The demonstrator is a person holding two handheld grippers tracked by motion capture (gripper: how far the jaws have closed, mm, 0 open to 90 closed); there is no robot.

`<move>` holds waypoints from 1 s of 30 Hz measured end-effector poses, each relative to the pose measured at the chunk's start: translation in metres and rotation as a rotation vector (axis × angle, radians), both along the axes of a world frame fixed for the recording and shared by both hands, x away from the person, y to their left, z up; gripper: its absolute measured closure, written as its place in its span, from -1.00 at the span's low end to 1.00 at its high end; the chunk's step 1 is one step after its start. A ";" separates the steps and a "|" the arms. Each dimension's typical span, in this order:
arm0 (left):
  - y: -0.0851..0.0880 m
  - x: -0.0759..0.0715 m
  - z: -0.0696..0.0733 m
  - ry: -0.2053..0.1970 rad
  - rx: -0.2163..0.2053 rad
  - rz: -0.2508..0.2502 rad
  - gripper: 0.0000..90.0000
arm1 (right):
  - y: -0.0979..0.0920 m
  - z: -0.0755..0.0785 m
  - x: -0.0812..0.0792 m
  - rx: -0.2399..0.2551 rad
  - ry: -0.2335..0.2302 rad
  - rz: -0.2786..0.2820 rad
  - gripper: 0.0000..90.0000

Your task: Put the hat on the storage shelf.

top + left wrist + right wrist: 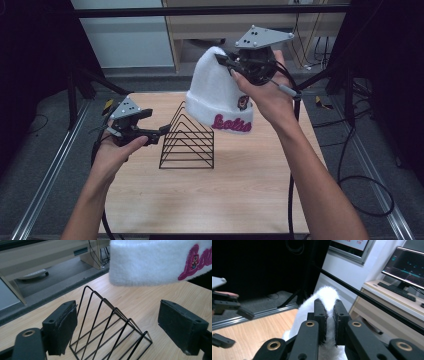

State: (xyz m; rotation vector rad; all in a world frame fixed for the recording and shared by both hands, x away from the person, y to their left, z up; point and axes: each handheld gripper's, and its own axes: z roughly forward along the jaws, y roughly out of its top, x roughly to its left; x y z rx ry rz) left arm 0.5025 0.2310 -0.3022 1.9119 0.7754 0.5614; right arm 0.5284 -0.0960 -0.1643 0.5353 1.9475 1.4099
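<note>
Nearest, two forearms entering from the bottom edge of the high view, one claw in each hand. Left claw [159, 131] held low over the table's [240, 190] left side, jaws spread wide with nothing between them, aimed rightward at the wire rack [188, 141]. Just beside that claw's tips, one black wire rack standing on the table: several triangular loops in a row on a flat rectangular base, six as far as can be counted, peaks up, row running from the near side of the table toward the far side. Seen again between the wide-set jaws in the left gripper view [110, 325].

Farther and higher, right claw [224, 61] raised over the table's far right part, clenched on the crown of one white beanie [217, 92]. Long axis of the beanie tilted, crown up toward the claw, folded cuff down and toward the person, opening facing the table. Cuff hanging above and just beyond the rack, apart from it as far as can be told. Pink lettering on the cuff, a small round patch just above it. Fluffy white fabric pinched between the two nearly closed jaws in the right gripper view [327, 296].

Beyond the table, a grey floor, a pale wooden desk, loose cables.
</note>
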 end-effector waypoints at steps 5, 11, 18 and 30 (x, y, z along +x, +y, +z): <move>-0.003 0.004 0.001 -0.003 -0.018 -0.005 -0.59 | 0.007 0.003 -0.002 0.016 -0.006 0.021 0.87; -0.007 0.011 0.000 0.003 -0.020 -0.017 -0.57 | 0.017 0.004 -0.005 0.028 -0.010 0.053 0.87; -0.009 0.018 -0.003 0.020 -0.015 -0.015 -0.60 | 0.028 0.002 -0.008 0.034 -0.007 0.088 0.87; -0.008 0.021 -0.004 0.024 -0.018 -0.016 -0.67 | 0.043 0.001 -0.016 0.037 -0.014 0.137 0.87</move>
